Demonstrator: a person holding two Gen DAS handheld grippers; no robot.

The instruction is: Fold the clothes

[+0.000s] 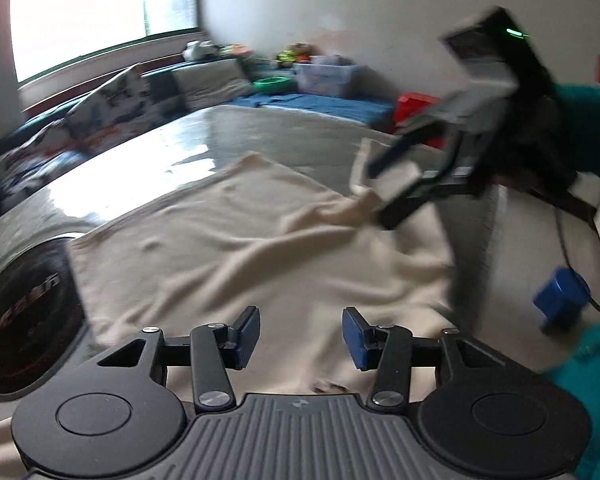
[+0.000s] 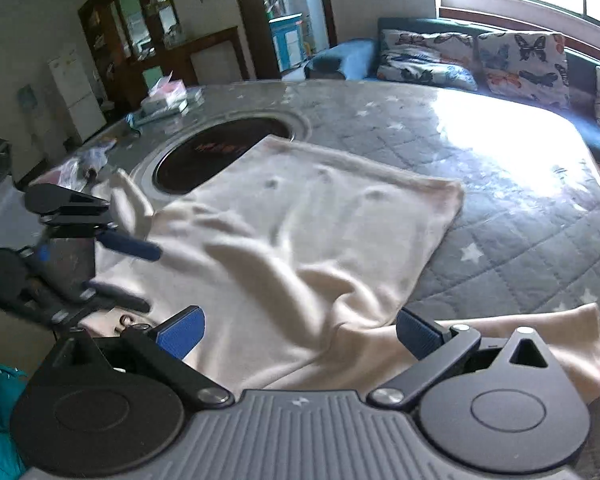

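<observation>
A cream garment (image 1: 240, 240) lies spread and wrinkled on the grey quilted table cover (image 2: 520, 240). In the right wrist view the same garment (image 2: 300, 240) has one sleeve trailing off to the right. My left gripper (image 1: 300, 336) hovers over the garment's near part, its blue pads apart with nothing pinched; the right wrist view shows it (image 2: 150, 280) at the cloth's left edge. My right gripper (image 2: 302, 336) stands wide open, with cloth lying under the gap between its fingers. In the left wrist view it (image 1: 380, 196) is blurred, at a raised fold of the cloth's right side.
A round black cooktop (image 2: 220, 152) is set into the table, partly under the cloth. Clutter (image 2: 164, 96) sits at the far table edge. A sofa with butterfly cushions (image 2: 520, 60) runs behind. A blue object (image 1: 560, 296) and a teal sleeve (image 1: 580, 128) are at right.
</observation>
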